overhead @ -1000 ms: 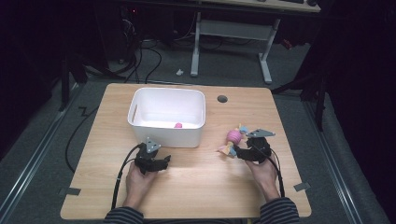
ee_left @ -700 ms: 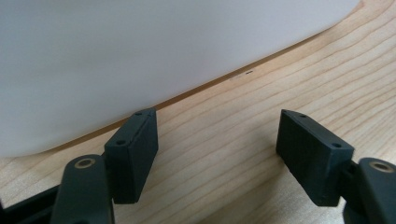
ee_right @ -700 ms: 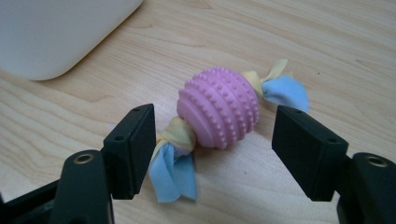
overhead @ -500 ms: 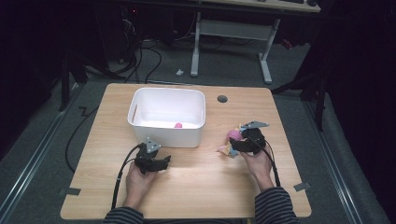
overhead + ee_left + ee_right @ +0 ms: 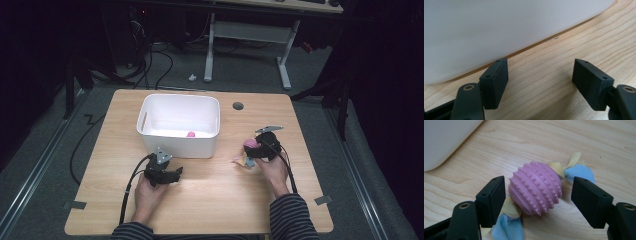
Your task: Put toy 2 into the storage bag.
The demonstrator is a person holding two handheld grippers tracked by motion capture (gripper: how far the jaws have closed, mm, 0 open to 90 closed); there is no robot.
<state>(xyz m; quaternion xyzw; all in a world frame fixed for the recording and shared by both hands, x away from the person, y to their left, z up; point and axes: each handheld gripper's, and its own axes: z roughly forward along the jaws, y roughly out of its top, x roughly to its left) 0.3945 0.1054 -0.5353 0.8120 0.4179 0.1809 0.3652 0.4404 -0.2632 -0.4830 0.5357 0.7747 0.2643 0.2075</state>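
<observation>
A pink knobbly rubber toy (image 5: 535,187) with yellow and blue cloth tails lies on the wooden table (image 5: 215,200), right of centre. My right gripper (image 5: 539,201) is open, its jaws on either side of the toy (image 5: 250,144); the left jaw is close to it, the right jaw stands apart. In the high view the right gripper (image 5: 252,155) sits over the toy. My left gripper (image 5: 541,82) is open and holds nothing, resting on the table just in front of the white bin (image 5: 499,27). In the high view the left gripper (image 5: 175,174) lies near the bin's front wall.
The white plastic bin (image 5: 150,107) stands at the table's middle left, with a small pink thing (image 5: 190,134) inside. A round cable hole (image 5: 238,106) is in the table behind the right gripper. A metal desk frame (image 5: 247,32) stands on the floor beyond.
The right gripper has moved a little toward the toy and down around it. The left gripper has stayed where it was.
</observation>
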